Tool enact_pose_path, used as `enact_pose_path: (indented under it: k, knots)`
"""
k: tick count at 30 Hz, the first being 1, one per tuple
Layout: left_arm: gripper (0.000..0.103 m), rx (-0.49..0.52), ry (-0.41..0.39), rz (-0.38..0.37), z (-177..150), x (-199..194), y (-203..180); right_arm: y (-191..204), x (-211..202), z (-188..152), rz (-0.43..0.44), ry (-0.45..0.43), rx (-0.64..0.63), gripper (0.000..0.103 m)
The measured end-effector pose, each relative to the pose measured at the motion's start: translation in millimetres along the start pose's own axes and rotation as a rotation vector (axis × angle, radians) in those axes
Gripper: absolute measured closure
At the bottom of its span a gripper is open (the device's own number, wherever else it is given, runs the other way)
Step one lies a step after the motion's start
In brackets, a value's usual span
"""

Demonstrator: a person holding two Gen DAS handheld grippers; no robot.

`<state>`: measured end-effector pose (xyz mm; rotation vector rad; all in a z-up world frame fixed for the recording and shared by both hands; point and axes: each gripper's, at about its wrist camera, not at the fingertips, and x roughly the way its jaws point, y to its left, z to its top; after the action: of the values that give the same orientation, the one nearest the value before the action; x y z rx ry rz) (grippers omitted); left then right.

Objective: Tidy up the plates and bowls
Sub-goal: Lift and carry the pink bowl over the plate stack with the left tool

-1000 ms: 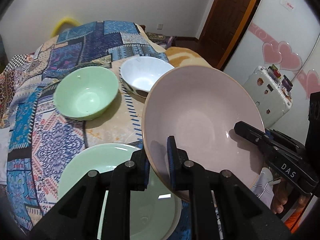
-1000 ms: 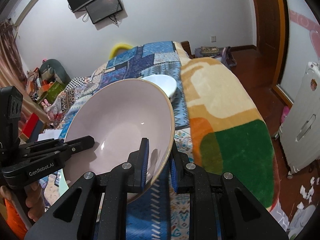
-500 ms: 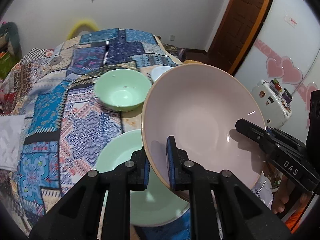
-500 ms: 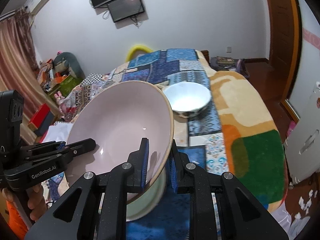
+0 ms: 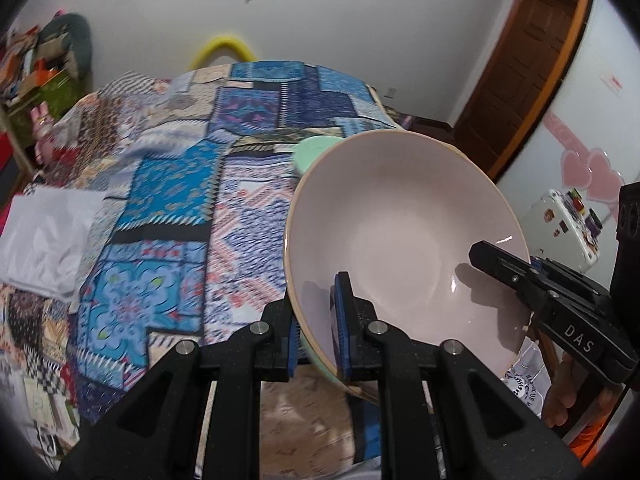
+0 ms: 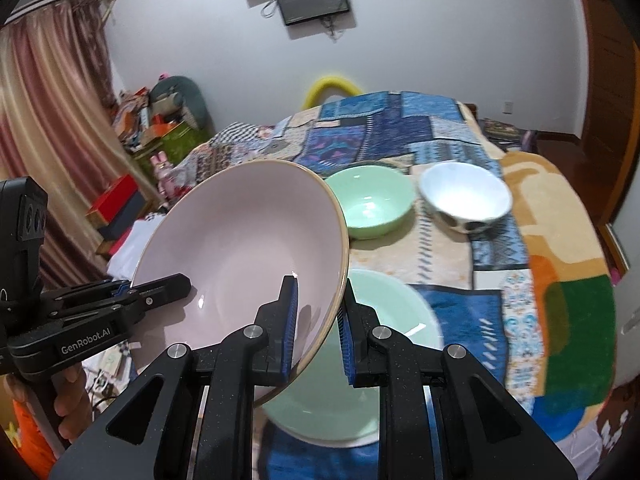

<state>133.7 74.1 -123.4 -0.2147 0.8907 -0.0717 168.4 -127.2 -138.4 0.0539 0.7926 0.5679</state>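
Item: pink bowl (image 5: 404, 236), wide, shallow, glossy, tan rim; we hold it tilted in the air above the bed, each gripper on an opposite side of its rim. Our left gripper (image 5: 318, 334) has its blue-padded fingers clamped on the near rim, one inside, one outside. Our right gripper (image 6: 316, 320) pinches the opposite rim the same way.

Beneath the lifted bowl: green plate (image 6: 384, 312), smooth, pale, round, lying flat on the patchwork quilt (image 5: 160, 208), close to the near edge of the bed.

Farther back, side by side and just apart: green bowl (image 6: 370, 200), deep, glossy; white bowl (image 6: 466, 196), dark spots on its outer wall.

Open room: a broad stretch of quilt to the left of the dishes, up to a white cloth (image 5: 44, 240) at the left edge. To the right, the fleecy orange-and-green blanket (image 6: 568, 292) drapes over the bed's side.
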Motion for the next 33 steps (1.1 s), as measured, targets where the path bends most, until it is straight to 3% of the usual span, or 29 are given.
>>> enact_pose_path:
  k: [16,33]
  knots:
    - [0.088,-0.127,0.012,0.111,-29,-15,89,65,55,-8,0.1,0.102,-0.076,0.085]
    - [0.088,-0.222,0.108,0.148,-50,29,152,89,122,-25,0.113,0.259,-0.1,0.085]
